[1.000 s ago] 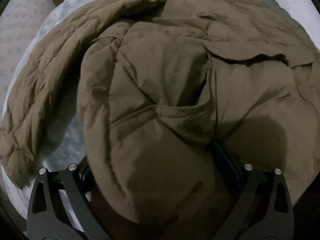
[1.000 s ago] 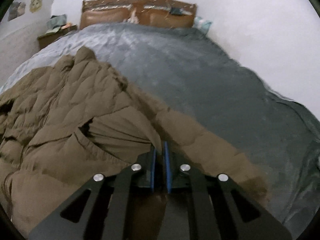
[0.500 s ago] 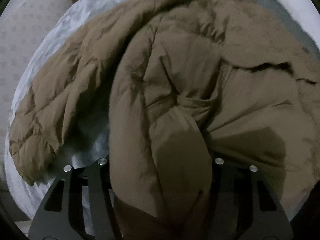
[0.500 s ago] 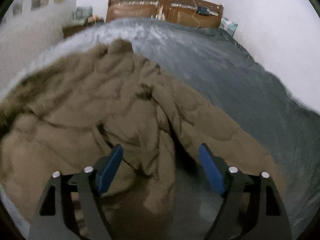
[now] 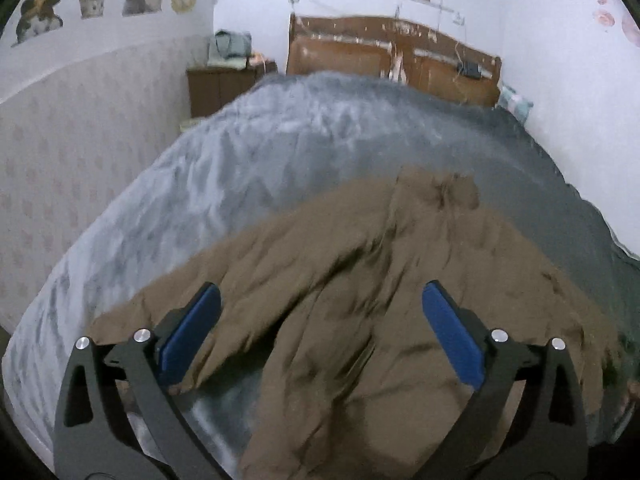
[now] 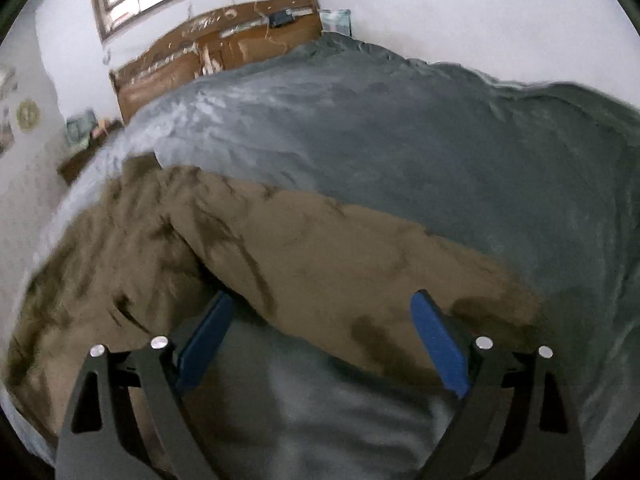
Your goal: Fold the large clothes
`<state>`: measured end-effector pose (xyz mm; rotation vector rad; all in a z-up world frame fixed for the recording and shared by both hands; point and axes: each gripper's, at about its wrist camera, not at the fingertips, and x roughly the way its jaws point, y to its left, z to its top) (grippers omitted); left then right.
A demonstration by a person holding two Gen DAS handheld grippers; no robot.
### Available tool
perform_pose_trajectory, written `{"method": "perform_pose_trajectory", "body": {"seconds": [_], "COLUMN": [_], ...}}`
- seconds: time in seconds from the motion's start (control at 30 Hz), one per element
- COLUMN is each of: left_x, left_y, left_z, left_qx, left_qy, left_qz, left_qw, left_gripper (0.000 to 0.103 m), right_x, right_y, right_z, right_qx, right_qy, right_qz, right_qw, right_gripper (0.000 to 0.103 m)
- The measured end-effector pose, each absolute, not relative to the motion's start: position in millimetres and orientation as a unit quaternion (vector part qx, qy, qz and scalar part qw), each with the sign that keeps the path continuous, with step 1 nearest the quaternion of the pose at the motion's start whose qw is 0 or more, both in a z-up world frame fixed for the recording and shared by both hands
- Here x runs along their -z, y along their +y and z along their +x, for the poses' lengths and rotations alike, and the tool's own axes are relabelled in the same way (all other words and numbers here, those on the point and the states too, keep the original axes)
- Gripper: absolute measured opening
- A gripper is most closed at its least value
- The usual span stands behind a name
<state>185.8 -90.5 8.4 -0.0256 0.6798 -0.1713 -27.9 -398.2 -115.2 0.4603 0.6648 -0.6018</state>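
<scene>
The left gripper [image 5: 320,336] is opening wide at the bottom of the frame, nothing pinched; the right gripper [image 6: 320,336] is opening too, empty. Beyond them the brown coat [image 5: 360,280] lies crumpled across the lower middle on the grey bed [image 5: 280,152]. The headboard [image 5: 392,56] stands at upper centre.
</scene>
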Motion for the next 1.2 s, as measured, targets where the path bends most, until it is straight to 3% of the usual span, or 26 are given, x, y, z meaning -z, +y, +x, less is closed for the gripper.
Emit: {"method": "perform_pose_trajectory", "body": {"seconds": [0.2,0.37,0.43,0.47,0.53,0.7,0.9,1.07,1.2], "left_x": [-13.5,33.4,42.5,47.3,47.7,50.5,54.1,54.4,58.8], "left_y": [-109.3,-135.4,-135.4,-135.8,-123.5,-91.2,-81.9,-69.3,-52.7], "left_z": [213.1,234.7,240.7,245.0,250.0,270.9,273.0,271.4,277.2], "left_qx": [0.107,0.125,0.117,0.112,0.107,0.095,0.083,0.085,0.065], "left_qy": [0.322,0.347,0.346,0.345,0.343,0.347,0.359,0.357,0.369], "left_qz": [-0.048,-0.025,0.007,0.014,0.008,-0.063,-0.06,-0.079,-0.095], "left_qw": [0.939,0.929,0.931,0.932,0.933,0.931,0.928,0.927,0.922], "left_gripper": [0.1,0.1,0.1,0.1,0.1,0.1,0.1,0.1,0.099], "right_x": [144.3,171.3,183.4,186.5,178.4,110.8,12.8,-15.3,-2.6], "right_y": [-392.6,-399.6,-406.9,-414.7,-425.3,-430.5,-403.4,-352.1,-303.6], "right_z": [-36.6,-20.3,-9.0,-6.2,-5.4,11.1,82.8,179.0,251.5], "right_qx": [0.278,0.321,0.329,0.334,0.348,0.396,0.303,0.176,0.07], "right_qy": [0.38,0.413,0.437,0.443,0.425,0.341,0.231,0.22,0.228], "right_qz": [0.137,0.11,0.101,0.111,0.132,0.122,0.153,0.192,0.25], "right_qw": [0.871,0.845,0.831,0.825,0.825,0.844,0.912,0.94,0.938], "right_gripper": [0.091,0.087,0.037,0.034,0.017,0.013,0.013,0.014,0.014]}}
